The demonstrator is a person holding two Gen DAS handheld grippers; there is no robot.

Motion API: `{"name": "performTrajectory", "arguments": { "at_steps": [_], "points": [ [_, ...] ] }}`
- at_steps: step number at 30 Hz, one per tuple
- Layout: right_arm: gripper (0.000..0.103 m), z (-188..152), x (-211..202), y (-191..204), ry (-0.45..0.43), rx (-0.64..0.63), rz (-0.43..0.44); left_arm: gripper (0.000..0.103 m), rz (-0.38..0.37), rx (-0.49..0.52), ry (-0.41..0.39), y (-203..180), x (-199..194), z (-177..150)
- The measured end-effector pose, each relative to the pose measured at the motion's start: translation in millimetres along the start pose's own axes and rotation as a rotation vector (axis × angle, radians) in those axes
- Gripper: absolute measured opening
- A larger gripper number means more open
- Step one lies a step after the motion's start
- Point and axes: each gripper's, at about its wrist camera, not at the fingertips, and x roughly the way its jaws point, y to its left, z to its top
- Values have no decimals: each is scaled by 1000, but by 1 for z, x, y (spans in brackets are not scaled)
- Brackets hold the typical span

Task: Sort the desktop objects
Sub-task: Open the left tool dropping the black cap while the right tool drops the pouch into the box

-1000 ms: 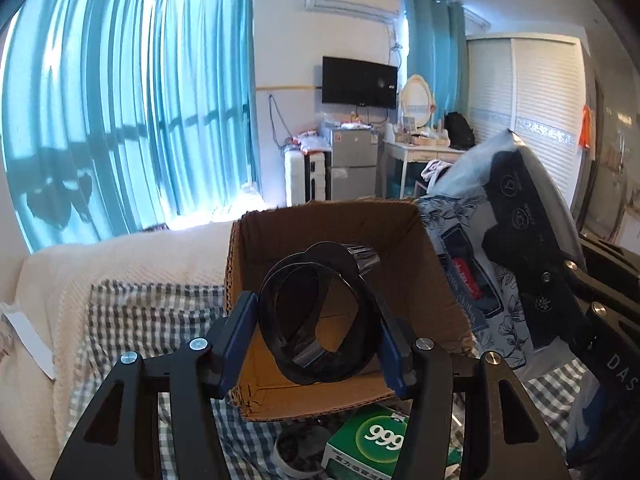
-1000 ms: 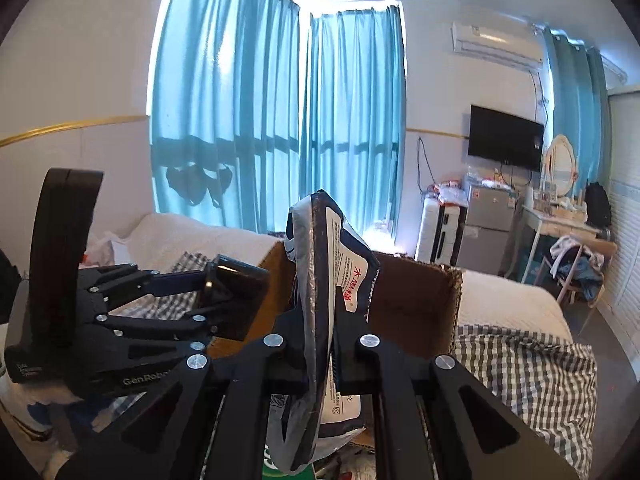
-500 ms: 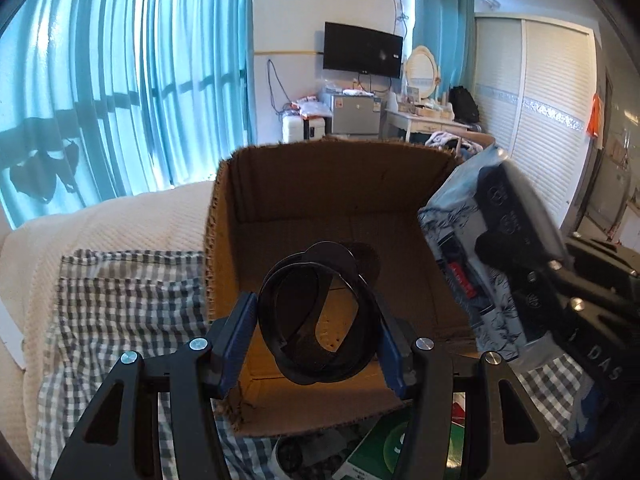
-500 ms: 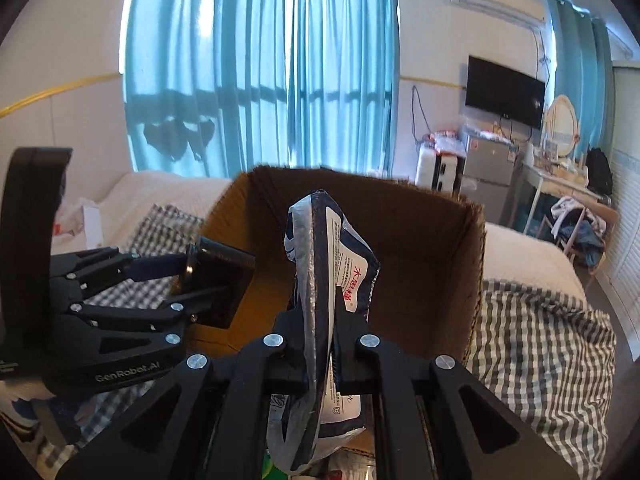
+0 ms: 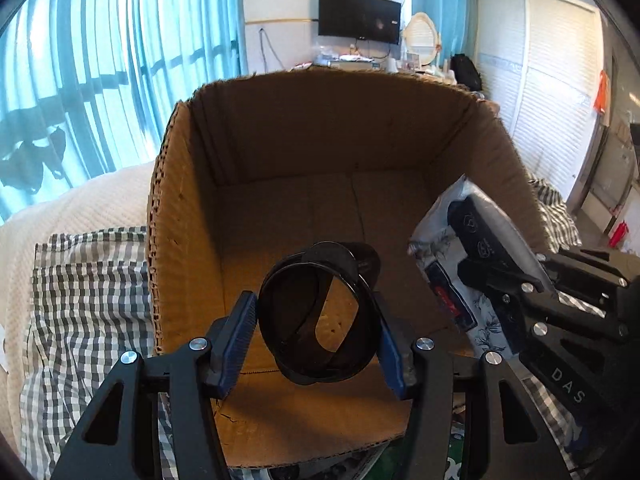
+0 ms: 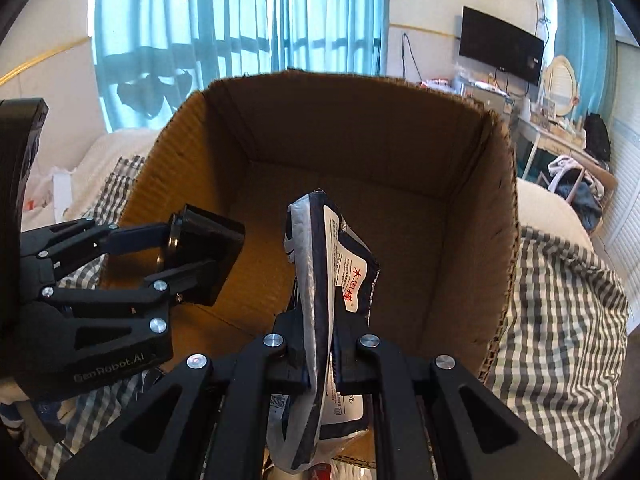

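An open cardboard box (image 5: 172, 200) (image 6: 360, 128) fills both views, its floor bare. My left gripper (image 5: 316, 344) is shut on a black ring-shaped object (image 5: 304, 280), held upright between the blue pads (image 5: 236, 340) above the box's near part. My right gripper (image 6: 320, 356) is shut on a dark blue and white packet (image 6: 340, 256) with red print, which stands up over the box's near edge. In the left wrist view that packet (image 5: 452, 248) and the right gripper (image 5: 532, 292) reach in from the right. In the right wrist view, the left gripper (image 6: 192, 256) sits at the left.
The box stands on a grey-and-white checked cloth (image 5: 84, 288) (image 6: 560, 312) over a cream blanket (image 5: 80, 204). Blue curtains (image 5: 120, 60) hang behind. A wall TV (image 5: 360, 14), a dressing table and a white wardrobe (image 5: 552, 80) lie far back.
Both grippers have come down and closer to the box with their loads. The box has grown from a small shape ahead to fill both views. Neither grip has changed.
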Motion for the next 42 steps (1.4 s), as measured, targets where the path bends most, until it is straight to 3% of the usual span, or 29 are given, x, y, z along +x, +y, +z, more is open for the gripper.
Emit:
{"name": "performTrajectory", "arguments": {
  "at_steps": [4, 6, 8, 10, 18, 20, 25, 28, 32, 36, 42],
  "points": [
    [7, -3, -2, 3, -16, -16, -18, 57, 6, -31, 16, 4, 7, -1],
    [14, -3, -4, 3, -31, -12, -20, 58, 11, -36, 14, 5, 7, -2],
    [36, -3, -6, 3, -45, -8, -23, 60, 13, -42, 10, 5, 6, -2],
    [49, -2, -12, 4, -68, -5, -24, 72, 14, -51, -3, 6, 3, -2],
    [65, 2, -51, 7, -192, -14, -81, 89, 51, -60, -104, 10, -33, -2],
    [78, 3, -63, 8, -237, -12, -96, 94, 55, -65, -130, 9, -42, -3],
    [94, 8, -92, 12, -333, 1, -112, 103, 117, -67, -186, 12, -64, 3],
    [98, 9, -107, 12, -376, 15, -108, 103, 166, -68, -202, 16, -75, 8],
    [103, 10, -127, 8, -425, 27, -94, 103, 126, -99, -217, 25, -91, 9],
    [103, 11, -140, 11, -438, 19, -97, 103, 92, -53, -259, 22, -104, 12],
    [103, 5, -158, 12, -451, 24, -93, 103, 130, -23, -307, 10, -125, 11]
  ]
}}
